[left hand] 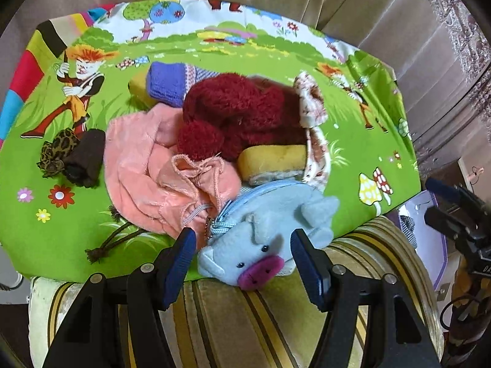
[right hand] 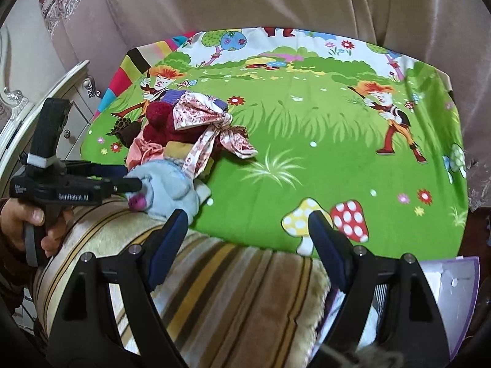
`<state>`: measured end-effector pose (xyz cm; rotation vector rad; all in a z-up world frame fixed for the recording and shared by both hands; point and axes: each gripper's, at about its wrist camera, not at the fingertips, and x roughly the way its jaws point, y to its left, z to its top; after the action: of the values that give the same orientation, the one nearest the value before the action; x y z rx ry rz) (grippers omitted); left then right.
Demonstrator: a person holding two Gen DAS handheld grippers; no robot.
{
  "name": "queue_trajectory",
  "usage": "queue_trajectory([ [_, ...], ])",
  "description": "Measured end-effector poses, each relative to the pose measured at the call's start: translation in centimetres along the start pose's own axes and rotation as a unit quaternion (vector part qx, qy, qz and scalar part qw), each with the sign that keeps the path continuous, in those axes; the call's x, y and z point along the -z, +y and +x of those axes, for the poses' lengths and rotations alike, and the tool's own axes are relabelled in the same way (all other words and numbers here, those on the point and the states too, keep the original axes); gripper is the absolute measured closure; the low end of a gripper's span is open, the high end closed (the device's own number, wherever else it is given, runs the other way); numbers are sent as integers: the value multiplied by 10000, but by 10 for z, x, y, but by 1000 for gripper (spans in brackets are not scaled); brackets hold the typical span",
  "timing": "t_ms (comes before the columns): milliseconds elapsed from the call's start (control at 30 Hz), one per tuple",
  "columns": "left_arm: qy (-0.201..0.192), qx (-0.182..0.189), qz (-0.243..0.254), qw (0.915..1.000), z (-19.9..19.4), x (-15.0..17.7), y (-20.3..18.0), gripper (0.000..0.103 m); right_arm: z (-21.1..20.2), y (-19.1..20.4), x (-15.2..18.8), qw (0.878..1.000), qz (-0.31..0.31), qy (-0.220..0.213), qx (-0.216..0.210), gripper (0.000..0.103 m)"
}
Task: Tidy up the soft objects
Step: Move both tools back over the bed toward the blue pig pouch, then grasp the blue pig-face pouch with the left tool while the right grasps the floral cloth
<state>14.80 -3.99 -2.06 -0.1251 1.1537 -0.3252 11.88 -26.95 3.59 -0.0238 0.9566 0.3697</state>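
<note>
Left gripper (left hand: 244, 253): jaws being held wide, nothing gripped. The blue plush pig pouch with a purple snout (left hand: 260, 239) is being straddled by the dark blue pads (left hand: 181, 260), a gap showing on each side. The pouch is lying at the near edge of the bright green cartoon-print cloth (left hand: 61, 239), its snout overhanging onto the striped beige cushion (left hand: 233, 316).

Behind the pouch the soft pile is being seen heaped tightly: pink fleece garment (left hand: 144, 168), dark red fuzzy knit with pompom (left hand: 236, 113), yellow sponge block (left hand: 273, 156), floral ribbon band (left hand: 313, 107), blue-purple knitted piece (left hand: 167, 82). A brown roll with leopard-print fabric (left hand: 73, 153) is lying apart to the left. How much of each item is buried cannot be told.

Right gripper (right hand: 248, 227): jaws being held wide and empty, hovering over the cloth's near edge beside a printed mushroom. Open green cloth is being left free to the right of the pile and toward the far edge.

In the right wrist view the hand (right hand: 27, 224) on the left gripper's handle is being cut off at the frame edge. A purple-edged white sheet (right hand: 454, 279) is partly hidden behind the right finger; what it is cannot be made out.
</note>
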Motion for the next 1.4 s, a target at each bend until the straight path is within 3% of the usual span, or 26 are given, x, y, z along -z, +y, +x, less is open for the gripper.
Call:
queue_trajectory([
  [333,413,27,-19,9991,21,-2,3,39,43,18,-36,9993,-328,99,-145,20],
  [500,362,-28,181,9992,18,0,-5,54,69,25,-53,9985,-474,135,-226,20],
  [567,319,-26,232,9992,16,0,-6,66,80,25,-59,9983,-522,180,-186,20],
  [633,283,28,229,9993,14,1,-6,69,90,25,-63,9981,-556,204,-186,20],
  [700,224,113,233,9994,9,2,-5,81,98,24,-68,9980,-556,226,-206,20],
  [900,51,367,245,9990,-4,5,-2,83,108,21,-80,9966,-397,41,-724,20],
  [1100,-46,492,150,9987,-15,13,2,83,122,23,-93,9941,-608,-18,-898,21],
  [1200,-56,536,82,9985,-17,16,3,83,129,21,-96,9903,-688,-72,-1204,21],
  [1233,-60,539,71,9985,-18,17,3,83,133,20,-98,9896,-684,-75,-1262,22],
  [1300,-79,542,47,9985,-18,17,1,83,139,16,-98,9877,-643,-63,-1423,35],
  [1367,-91,547,13,9985,-18,17,0,83,147,10,-98,9871,-482,94,-1527,65],
  [1400,-100,548,-6,9984,-19,18,-1,83,150,8,-96,9864,-420,120,-1583,67],
])
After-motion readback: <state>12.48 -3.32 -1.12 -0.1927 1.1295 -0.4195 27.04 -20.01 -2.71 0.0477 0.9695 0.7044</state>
